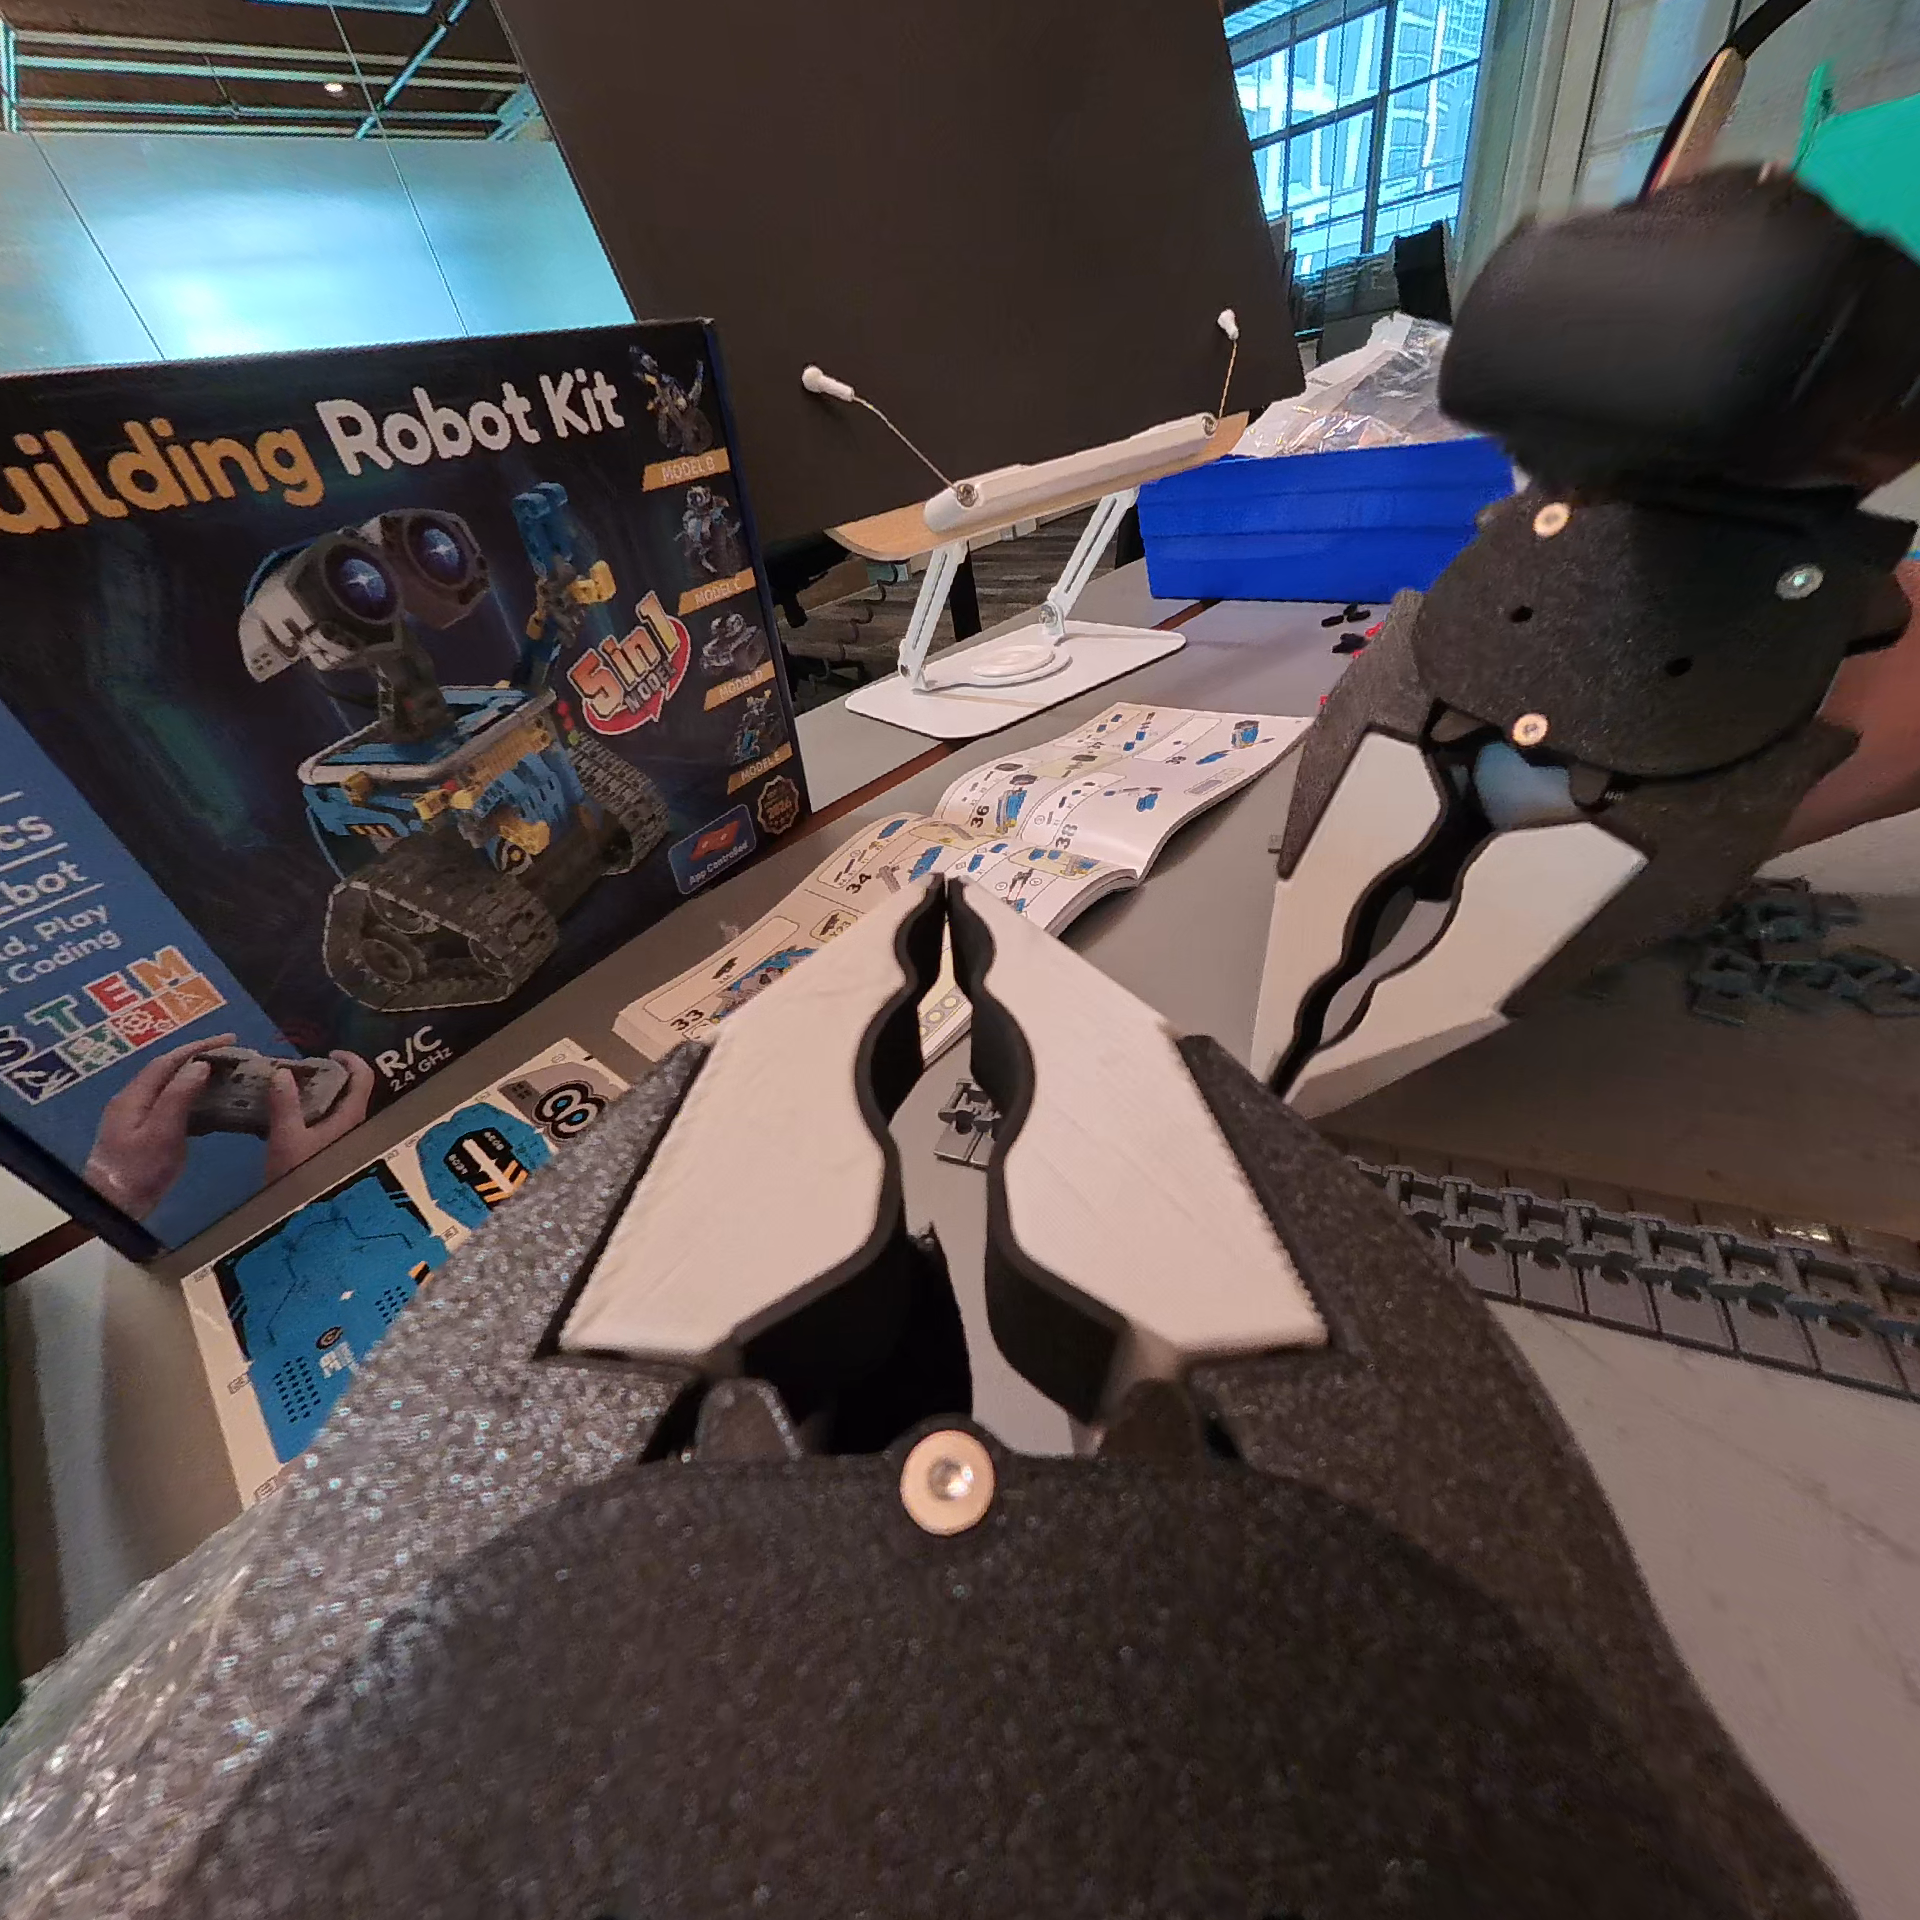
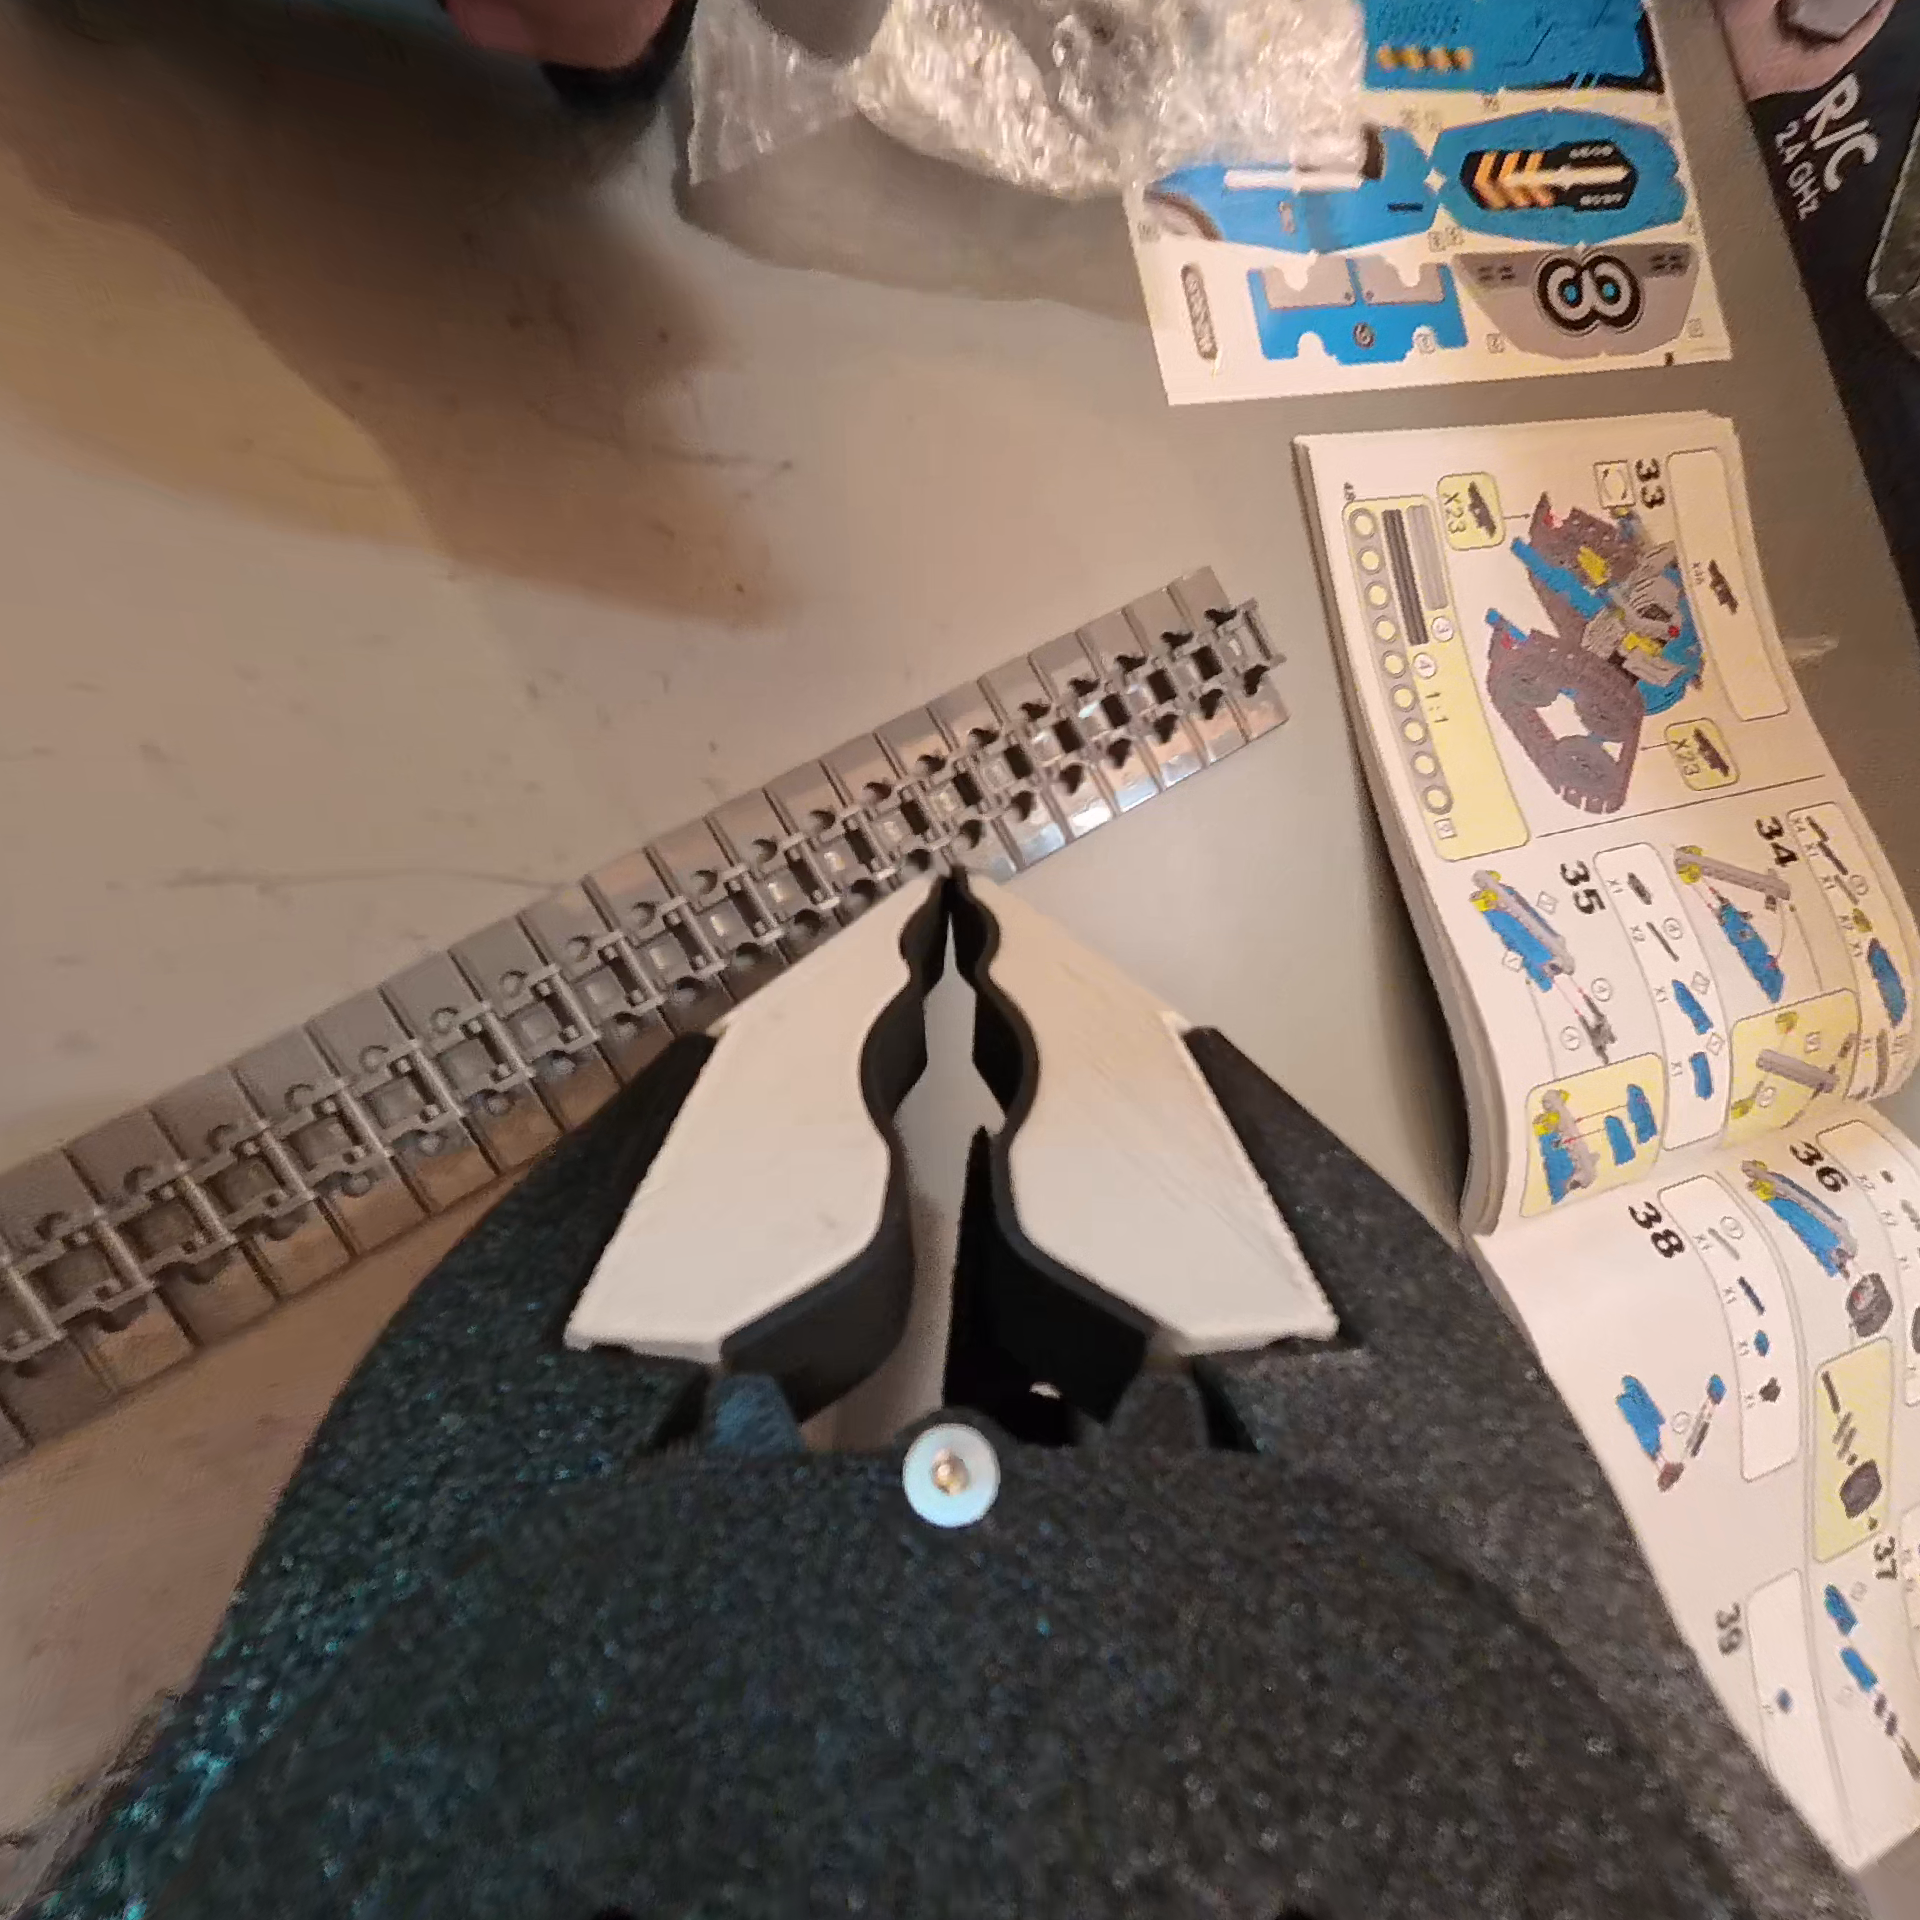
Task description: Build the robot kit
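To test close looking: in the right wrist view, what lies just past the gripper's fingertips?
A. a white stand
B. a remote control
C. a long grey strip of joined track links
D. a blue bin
C: the grey track strip runs across the table beyond the right gripper.

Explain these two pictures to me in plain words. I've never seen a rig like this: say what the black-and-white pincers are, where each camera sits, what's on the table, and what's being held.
The pincers are two hand-held grippers; a person works one in each hand. Each carries a camera looking along its own fingers.

The left view shows the left gripper up close, tips together, gripping nothing visible. Farther right is the right gripper, pointing down at the table.

The right view looks down over the right gripper, also closed and empty, its tips just above a long grey track of linked pieces lying flat.

Also there: an open booklet, a sticker sheet, crumpled plastic bags, a boxed kit standing upright, a white stand and a blue bin.
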